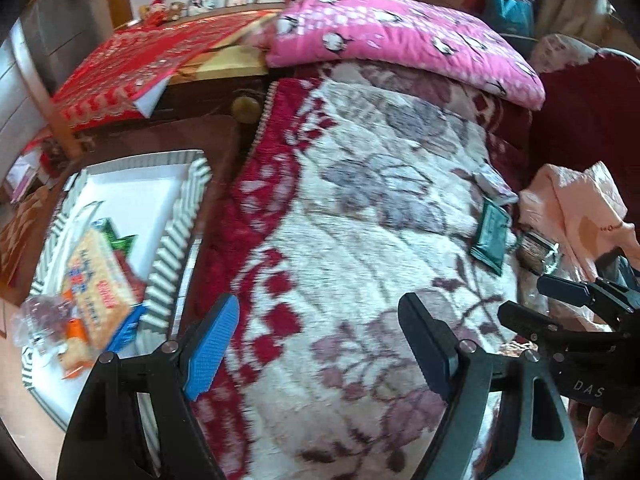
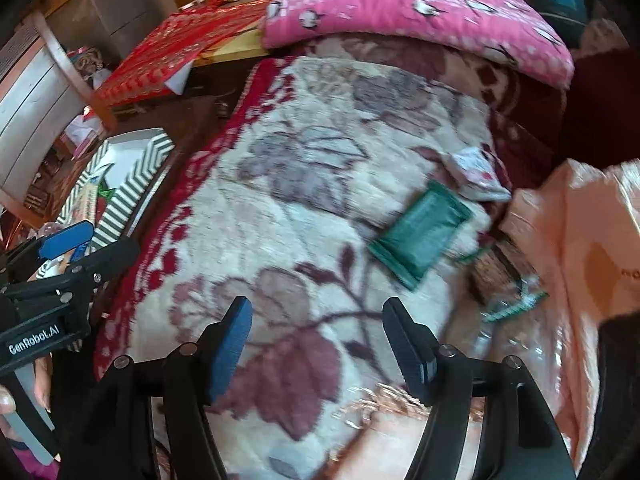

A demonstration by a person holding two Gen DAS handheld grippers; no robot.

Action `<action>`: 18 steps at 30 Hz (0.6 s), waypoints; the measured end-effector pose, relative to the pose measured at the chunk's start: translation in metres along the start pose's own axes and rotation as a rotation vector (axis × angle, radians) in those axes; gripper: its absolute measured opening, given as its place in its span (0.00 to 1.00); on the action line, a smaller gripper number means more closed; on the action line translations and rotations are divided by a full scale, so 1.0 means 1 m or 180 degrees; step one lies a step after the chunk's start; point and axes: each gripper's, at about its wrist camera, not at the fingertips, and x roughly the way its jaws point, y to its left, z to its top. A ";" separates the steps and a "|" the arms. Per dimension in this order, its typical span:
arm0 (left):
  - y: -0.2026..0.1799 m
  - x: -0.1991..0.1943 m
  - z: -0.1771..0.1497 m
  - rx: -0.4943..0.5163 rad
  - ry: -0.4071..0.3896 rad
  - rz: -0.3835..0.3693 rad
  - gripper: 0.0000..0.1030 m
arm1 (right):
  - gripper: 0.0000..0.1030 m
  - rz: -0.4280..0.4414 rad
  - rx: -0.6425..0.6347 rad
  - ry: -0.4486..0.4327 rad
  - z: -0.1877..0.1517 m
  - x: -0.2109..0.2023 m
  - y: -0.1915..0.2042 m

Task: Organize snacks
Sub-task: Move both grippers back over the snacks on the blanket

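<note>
A striped tray (image 1: 176,240) at the left holds an orange cracker packet (image 1: 96,280), a green packet (image 1: 118,238) and a clear bag of red sweets (image 1: 40,316). On the floral blanket (image 1: 360,200) lie a dark green packet (image 1: 492,236) (image 2: 424,236), a white packet (image 2: 476,172) and a brown snack in clear wrap (image 2: 504,276). My left gripper (image 1: 320,344) hangs open over the blanket beside the tray, nothing between its fingers. My right gripper (image 2: 320,344) is open too, short of the dark green packet, and shows in the left wrist view (image 1: 524,298).
A pink plastic bag (image 2: 580,240) lies at the right beside the snacks. A pink quilt (image 1: 400,36) is folded at the far end of the blanket. A red cloth (image 1: 132,64) covers a wooden table behind the tray (image 2: 136,188).
</note>
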 end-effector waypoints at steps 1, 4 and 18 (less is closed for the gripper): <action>-0.004 0.003 0.001 0.0017 0.0015 -0.0017 0.79 | 0.70 -0.0014 0.0031 0.0000 -0.001 -0.001 -0.005; -0.018 0.013 0.006 0.0079 0.0068 -0.0072 0.79 | 0.70 -0.0052 0.0178 0.0012 -0.007 -0.002 -0.027; -0.042 0.039 0.013 0.0235 0.0191 -0.0126 0.79 | 0.71 0.0131 0.0721 -0.0008 0.020 0.034 -0.071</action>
